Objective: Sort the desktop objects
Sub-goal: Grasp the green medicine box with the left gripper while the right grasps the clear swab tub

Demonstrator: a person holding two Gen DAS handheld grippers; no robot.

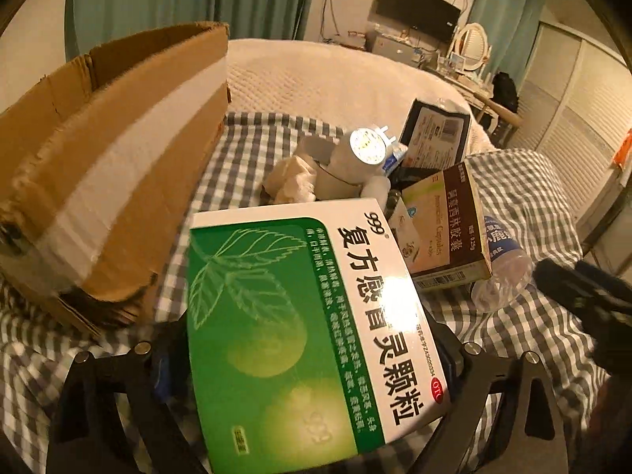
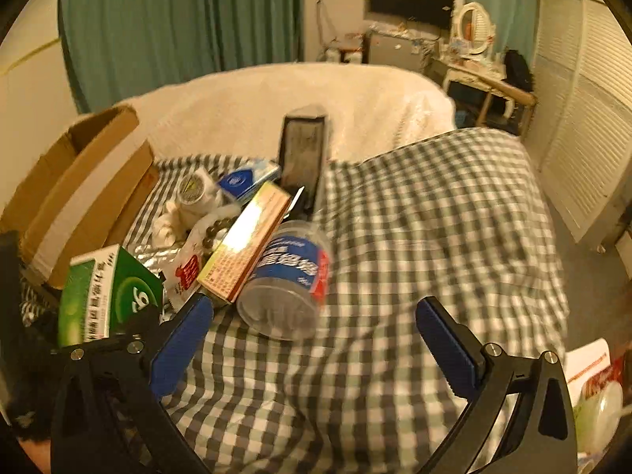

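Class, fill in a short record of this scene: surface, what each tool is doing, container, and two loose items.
surface: checked cloth
left tool: shut on green medicine box
right tool: open, holding nothing
container: cardboard box, at the left, open top
loose item 1: plastic bottle, lying on its side
loose item 2: brown medicine box, tilted on the pile

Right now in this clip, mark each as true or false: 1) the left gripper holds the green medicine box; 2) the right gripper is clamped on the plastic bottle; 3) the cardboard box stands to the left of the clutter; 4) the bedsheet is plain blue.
1) True: the left gripper is shut on the green medicine box.
2) False: the right gripper is open and empty; the plastic bottle lies just ahead.
3) True: the cardboard box is left.
4) False: the bedsheet is checked.
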